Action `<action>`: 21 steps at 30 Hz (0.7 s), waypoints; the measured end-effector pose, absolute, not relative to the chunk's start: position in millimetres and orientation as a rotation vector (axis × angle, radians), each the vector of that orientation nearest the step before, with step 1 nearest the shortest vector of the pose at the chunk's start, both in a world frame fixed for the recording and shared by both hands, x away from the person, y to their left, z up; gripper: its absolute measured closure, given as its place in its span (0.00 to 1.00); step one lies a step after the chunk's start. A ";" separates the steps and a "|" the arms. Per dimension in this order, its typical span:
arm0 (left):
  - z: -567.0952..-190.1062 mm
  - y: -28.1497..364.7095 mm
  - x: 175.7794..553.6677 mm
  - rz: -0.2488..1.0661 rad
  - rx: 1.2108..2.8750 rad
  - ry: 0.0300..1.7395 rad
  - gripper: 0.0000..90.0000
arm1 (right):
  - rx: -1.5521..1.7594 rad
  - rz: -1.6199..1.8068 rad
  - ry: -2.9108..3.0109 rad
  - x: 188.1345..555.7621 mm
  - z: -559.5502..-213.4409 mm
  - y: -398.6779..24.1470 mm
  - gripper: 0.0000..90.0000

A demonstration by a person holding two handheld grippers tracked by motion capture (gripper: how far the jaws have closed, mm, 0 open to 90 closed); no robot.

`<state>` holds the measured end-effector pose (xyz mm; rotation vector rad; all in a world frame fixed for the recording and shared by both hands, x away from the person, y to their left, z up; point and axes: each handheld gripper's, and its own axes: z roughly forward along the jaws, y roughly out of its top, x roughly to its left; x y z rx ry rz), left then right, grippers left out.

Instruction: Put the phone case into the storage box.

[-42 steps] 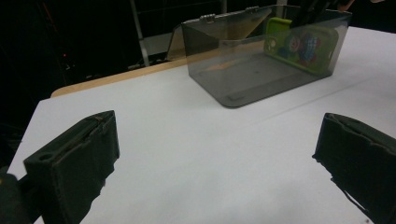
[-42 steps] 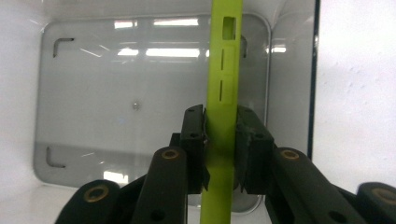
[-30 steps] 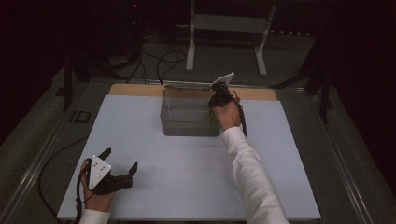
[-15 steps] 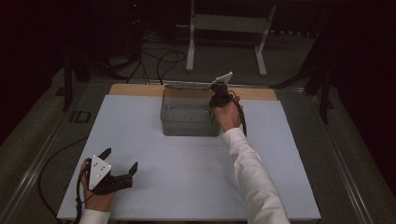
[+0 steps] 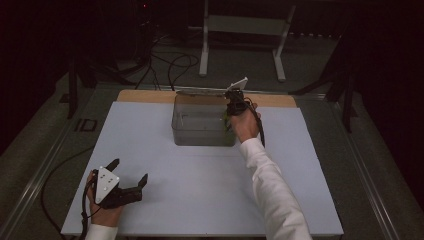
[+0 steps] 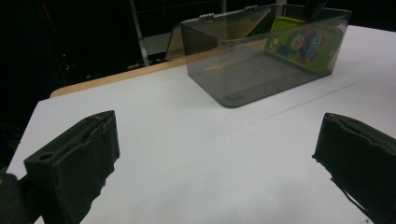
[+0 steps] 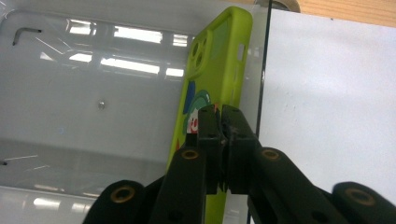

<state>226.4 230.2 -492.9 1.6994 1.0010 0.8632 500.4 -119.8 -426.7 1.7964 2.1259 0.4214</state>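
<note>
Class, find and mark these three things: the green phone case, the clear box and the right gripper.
green phone case (image 7: 219,70): right gripper view, on its upper back beside the camera cutout.
clear box (image 5: 200,134): high view, on its near wall.
right gripper (image 7: 220,122): right gripper view, between the closed jaw tips gripping the case.

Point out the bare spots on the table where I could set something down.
The white table is bare between the left gripper and the clear box, and along both sides of the box. It is crowded inside the box, where the right gripper pinches the green phone case.
</note>
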 end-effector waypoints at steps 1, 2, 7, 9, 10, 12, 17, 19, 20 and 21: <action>-492.9 230.3 226.4 0.863 1.700 1.001 0.00 | 1.796 0.423 2.126 500.1 -426.4 -120.1 0.99; -492.9 230.2 226.4 0.863 1.699 1.001 0.00 | 1.798 0.431 2.125 499.6 -425.8 -120.7 0.99; -493.2 229.4 226.7 0.862 1.701 1.000 0.00 | 1.777 0.540 2.139 495.4 -418.3 -125.6 0.96; -493.1 229.0 226.4 0.862 1.701 0.997 0.00 | 1.778 0.595 2.143 493.1 -414.9 -127.9 0.93; -493.1 229.0 226.3 0.862 1.702 0.997 0.00 | 1.770 0.627 2.149 491.9 -413.4 -128.9 0.92; -493.1 228.9 226.1 0.862 1.701 0.997 0.00 | 1.759 0.685 2.159 489.1 -411.4 -131.3 0.88; -493.0 229.2 225.9 0.863 1.700 0.998 0.00 | 1.675 0.820 2.150 476.7 -404.9 -136.7 0.73; -493.0 228.9 225.8 0.862 1.701 0.998 0.00 | 1.619 0.871 2.135 470.5 -402.9 -139.1 0.68; -493.0 228.8 225.8 0.861 1.702 0.997 0.00 | 1.592 0.892 2.126 467.5 -402.2 -140.1 0.65; -493.0 228.5 225.9 0.861 1.702 0.996 0.00 | 1.554 0.919 2.121 464.6 -402.0 -141.0 0.60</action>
